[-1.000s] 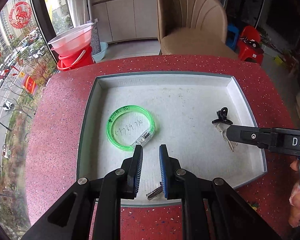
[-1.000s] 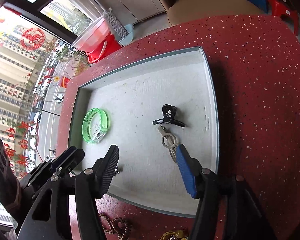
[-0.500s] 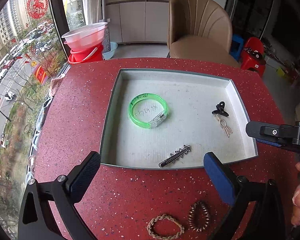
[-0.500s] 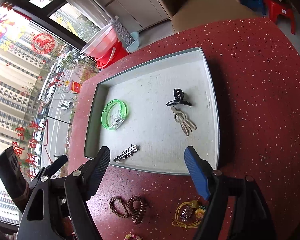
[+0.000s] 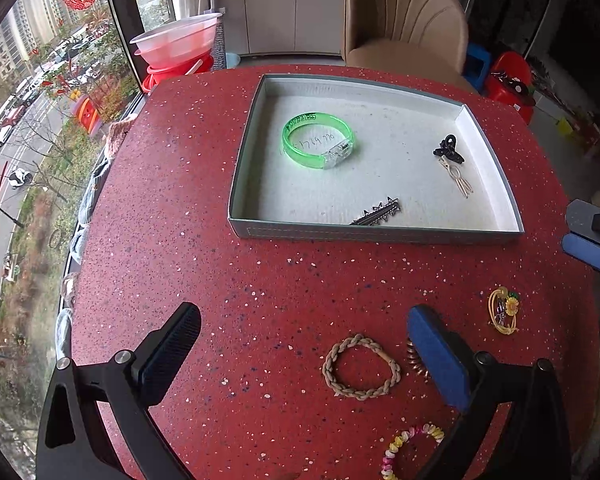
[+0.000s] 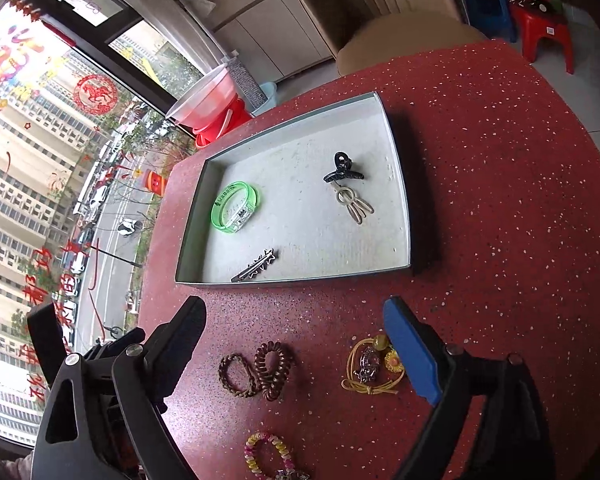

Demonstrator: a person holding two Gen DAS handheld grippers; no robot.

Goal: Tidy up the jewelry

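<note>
Tray, grey, shallow, on the red speckled table; four pieces inside: one green bangle, one black claw clip, one pale looped clip just beside it, one spiked barrette near the front wall.

Loose on the table, near side of the tray: one braided band, one brown coil tie, one yellow charm tie, one pastel bead bracelet.

My left gripper: jaws spread wide, nothing between them but tabletop and the braided band lying there untouched. My right gripper: jaws have just been opening, holding nothing.

Left view only: one blue pad of my right gripper at the picture's edge. Right view only: the coil tie whole (the left view hides most of it behind my blue finger) and a dark piece beside the bead bracelet, cut off at the bottom, not identifiable.
</note>
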